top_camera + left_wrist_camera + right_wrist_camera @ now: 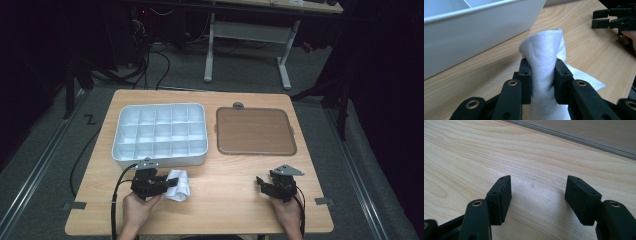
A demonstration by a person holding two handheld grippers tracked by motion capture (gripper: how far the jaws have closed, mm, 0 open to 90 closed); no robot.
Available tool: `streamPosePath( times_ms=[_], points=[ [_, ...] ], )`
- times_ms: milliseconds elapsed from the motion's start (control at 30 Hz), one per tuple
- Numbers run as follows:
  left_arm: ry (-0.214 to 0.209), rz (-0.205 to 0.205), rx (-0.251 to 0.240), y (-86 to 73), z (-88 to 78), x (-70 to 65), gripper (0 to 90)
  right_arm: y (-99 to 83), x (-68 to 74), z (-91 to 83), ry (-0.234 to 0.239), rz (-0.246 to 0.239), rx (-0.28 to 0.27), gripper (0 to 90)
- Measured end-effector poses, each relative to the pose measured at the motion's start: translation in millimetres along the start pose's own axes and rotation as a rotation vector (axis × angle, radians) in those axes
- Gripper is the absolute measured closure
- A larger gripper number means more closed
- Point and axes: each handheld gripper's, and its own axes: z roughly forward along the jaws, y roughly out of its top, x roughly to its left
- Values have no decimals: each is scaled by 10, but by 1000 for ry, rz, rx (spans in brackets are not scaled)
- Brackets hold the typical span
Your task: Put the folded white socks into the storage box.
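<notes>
Currently left gripper (pixel 543 82) is clenched on the white cloth (pixel 544 62), lower left of high view, just below the compartment tray (pixel 160 131). Right gripper (pixel 537 195) released, empty, over the counter (pixel 230 195). Keep pinch firm; lift w/o snagging tray wall.

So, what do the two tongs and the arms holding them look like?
Both the left tongs and the right tongs are black, with flat rectangular pads and brass-coloured rivets. Each carries a grey three-cornered plate on top and trails a black cable. The forearms are bare, with no sleeves visible.
</notes>
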Motion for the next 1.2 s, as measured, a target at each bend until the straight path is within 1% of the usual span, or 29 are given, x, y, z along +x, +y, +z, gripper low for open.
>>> streamPosePath(
  times_ms=[167, 200, 333, 400, 467, 533, 667, 833, 1200],
  points=[
    [-1, -1, -3, 27, -35, -6, 722, 0, 0, 0, 0, 0, 0, 386],
    [0, -7, -8, 34, -40, -9, 722, 0, 0, 0, 1, 1, 0, 386],
    [0, 2, -10, 65, -78, -15, 722, 0, -1, 0, 1, 1, 0, 385],
    [-2, -3, -15, 82, -94, -27, 722, 0, 0, 0, 0, 0, 0, 386],
    [-3, 4, -17, 97, -106, -33, 722, 0, 0, 0, 0, 0, 0, 386],
    [-7, -5, -19, 110, -116, -40, 722, 0, 0, 0, 0, 0, 0, 386],
    [-7, 2, -19, 127, -132, -42, 722, 0, 0, 0, 1, 1, 0, 386],
    [-15, -6, -24, 163, -157, -55, 722, 0, -1, 0, 1, 1, 0, 386],
    [-22, 1, -33, 266, -222, -85, 722, 0, -1, -1, 1, 3, 1, 385]
  ],
)
